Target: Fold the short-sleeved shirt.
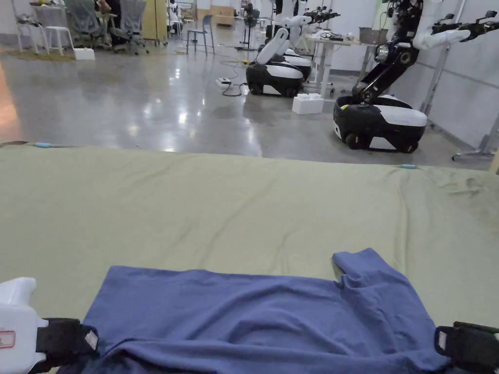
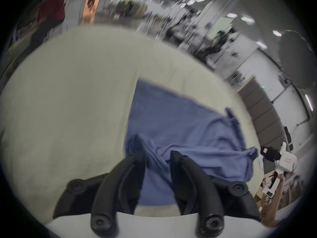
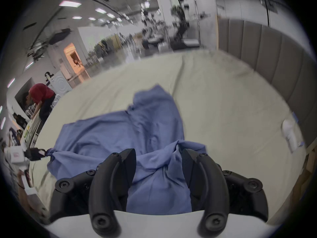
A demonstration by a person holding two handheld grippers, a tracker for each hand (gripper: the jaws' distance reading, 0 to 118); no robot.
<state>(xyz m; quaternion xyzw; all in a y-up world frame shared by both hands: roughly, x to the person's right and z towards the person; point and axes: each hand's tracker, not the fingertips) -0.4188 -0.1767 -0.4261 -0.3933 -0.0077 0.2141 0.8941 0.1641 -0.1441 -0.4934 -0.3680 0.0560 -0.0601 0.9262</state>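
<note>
Shirt (image 1: 263, 316), blue, sprawls across the lower centre of the head view on the green sheet (image 1: 219, 209). Left gripper (image 2: 158, 155) pinches one near corner, right gripper (image 3: 158, 155) the other, cloth bunched between both pairs of jaws. Best play, I'd say: lift evenly, keep the edge taut, carry it forward and lay it square.

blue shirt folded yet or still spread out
Mostly spread: the blue shirt lies open on the green sheet, near edge bunched in the left gripper and right gripper.
</note>
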